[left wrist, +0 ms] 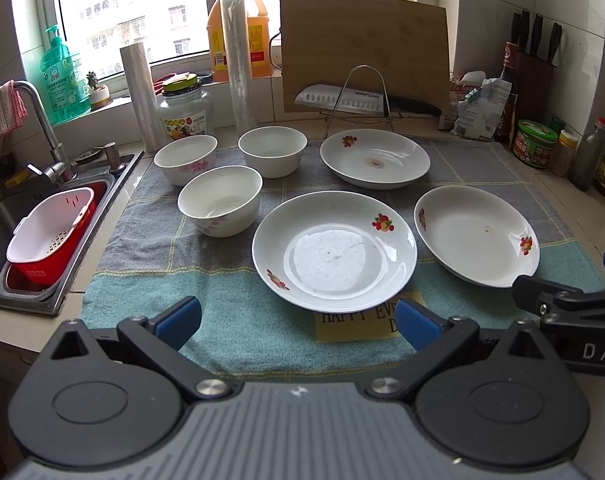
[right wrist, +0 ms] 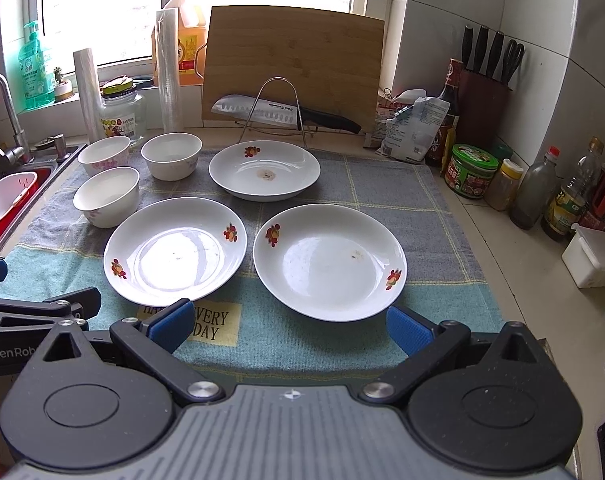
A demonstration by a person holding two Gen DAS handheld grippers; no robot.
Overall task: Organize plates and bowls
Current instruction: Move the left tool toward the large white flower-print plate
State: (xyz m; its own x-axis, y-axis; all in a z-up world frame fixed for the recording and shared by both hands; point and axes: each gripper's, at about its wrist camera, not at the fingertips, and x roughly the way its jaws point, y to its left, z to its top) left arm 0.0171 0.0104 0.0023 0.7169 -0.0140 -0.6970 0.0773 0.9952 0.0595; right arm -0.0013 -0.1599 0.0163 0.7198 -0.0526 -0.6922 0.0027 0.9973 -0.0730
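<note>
While both claws, the left claw (left wrist: pixel 298 320) and the right claw (right wrist: pixel 289 322), hover spread wide and empty at the towel's (left wrist: pixel 238 320) near edge, nothing is stacked; pinch the near-right plate (right wrist: pixel 329 262) by its near rim, lifting level onto the near-left plate (right wrist: pixel 175 250); three bowls (left wrist: pixel 220 200) sit far left.

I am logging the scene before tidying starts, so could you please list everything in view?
plates: 3, white with floral prints, on the towel, centre and right
bowls: 3, white, on the towel's left
towel: 1, grey and teal, on the counter
cleaver: 1, steel, black handle, on a wire rack
cutting board: 1, wood, against the window wall
colander: 1, white, in the sink
knife block: 1, dark red, right corner
left gripper: open, empty
right gripper: open, empty
</note>
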